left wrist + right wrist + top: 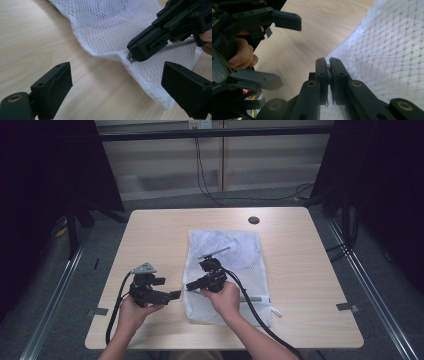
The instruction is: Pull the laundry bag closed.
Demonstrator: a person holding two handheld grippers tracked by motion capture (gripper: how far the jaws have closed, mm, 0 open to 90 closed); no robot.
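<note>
A white mesh laundry bag (225, 270) lies flat at the centre of the wooden surface (150, 235). The right gripper (328, 68) is clenched on a small metal piece, likely the zipper pull (130, 58), at the bag's 9 o'clock edge. The left gripper (117, 80), jaws spread, waits just beside. It should pin the hem near the pull before any tug, so the mesh stays taut.
</note>
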